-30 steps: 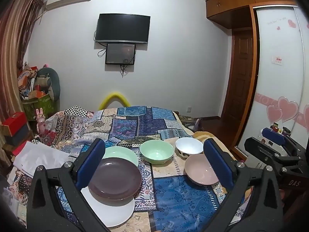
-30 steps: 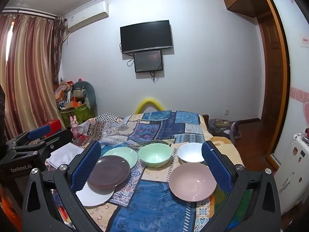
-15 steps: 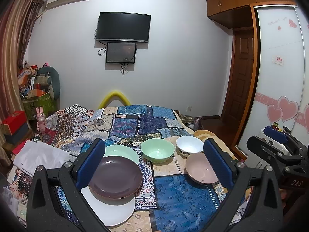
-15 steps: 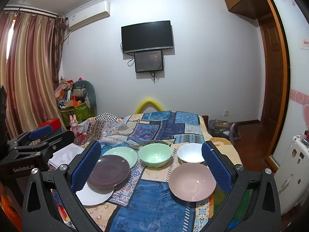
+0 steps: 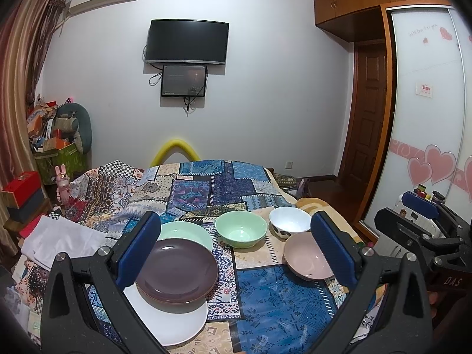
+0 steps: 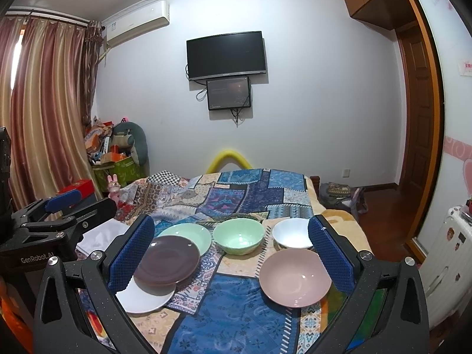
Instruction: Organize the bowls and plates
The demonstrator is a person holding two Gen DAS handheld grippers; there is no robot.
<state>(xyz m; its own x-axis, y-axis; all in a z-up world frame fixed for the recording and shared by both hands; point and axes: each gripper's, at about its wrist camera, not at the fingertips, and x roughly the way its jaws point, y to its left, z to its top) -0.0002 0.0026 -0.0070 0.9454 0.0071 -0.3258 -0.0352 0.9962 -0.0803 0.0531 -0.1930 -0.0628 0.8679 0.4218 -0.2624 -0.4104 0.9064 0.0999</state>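
Both pairs of tongs hang released above the near end of a bed covered by a patchwork quilt (image 6: pixel 242 197), each with its blue pads spread wide and nothing between them: the left tongs (image 5: pixel 236 247) and the right tongs (image 6: pixel 230 253). On the quilt, a purple plate (image 6: pixel 166 259) lies partly over a white plate (image 6: pixel 144 298), with a pale green plate (image 6: pixel 188 233) tucked just behind it. To their right stand a green bowl (image 6: pixel 239 236) and a white bowl (image 6: pixel 290 233), side by side but apart. A pink bowl (image 6: pixel 295 277) sits nearer the camera, just in front of the white bowl. A television (image 6: pixel 225 54) hangs on the far wall.
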